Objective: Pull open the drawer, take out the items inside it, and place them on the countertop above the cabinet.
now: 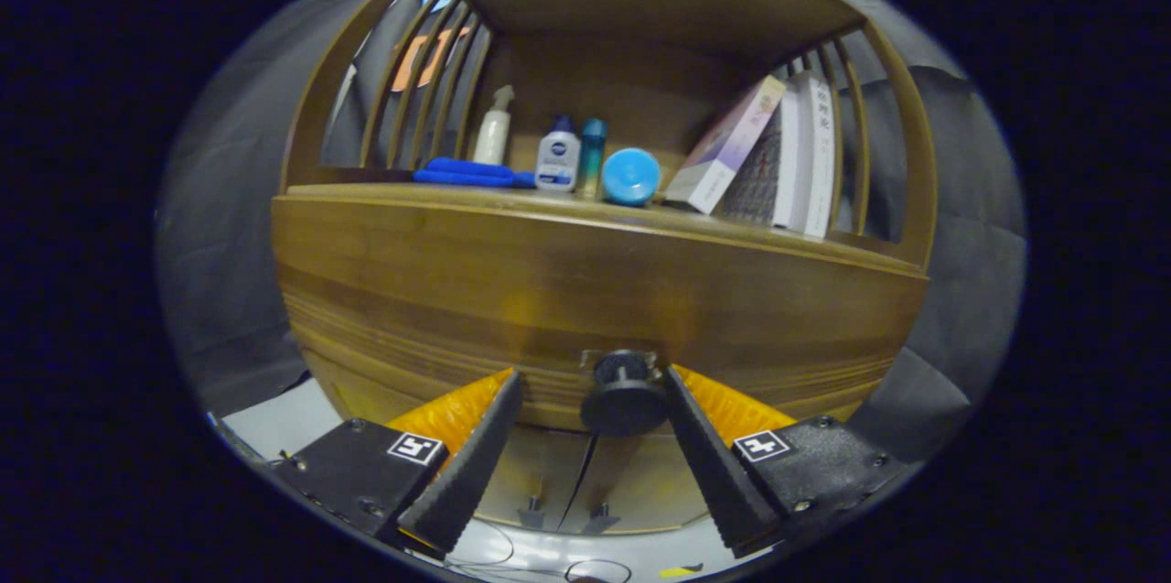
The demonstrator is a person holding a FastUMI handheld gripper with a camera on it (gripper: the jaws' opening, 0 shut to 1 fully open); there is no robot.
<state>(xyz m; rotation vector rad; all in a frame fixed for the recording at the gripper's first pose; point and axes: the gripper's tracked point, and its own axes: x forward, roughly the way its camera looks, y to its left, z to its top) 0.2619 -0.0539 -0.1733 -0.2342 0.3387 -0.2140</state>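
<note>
A wooden cabinet fills the view, its closed drawer front right ahead of me. The drawer's round dark knob sits between my fingertips, nearer the right one and almost touching it. My gripper is open, both fingers spread with a wide gap on the left of the knob. Above the drawer runs the countertop, carrying a folded blue cloth, a white spray bottle, a small white bottle, a teal bottle, a round blue lid and leaning books.
Slatted wooden sides and a wooden top close in the shelf space above the countertop. Below the drawer a pair of cabinet doors with small handles shows, and a pale floor with thin cables lies underneath.
</note>
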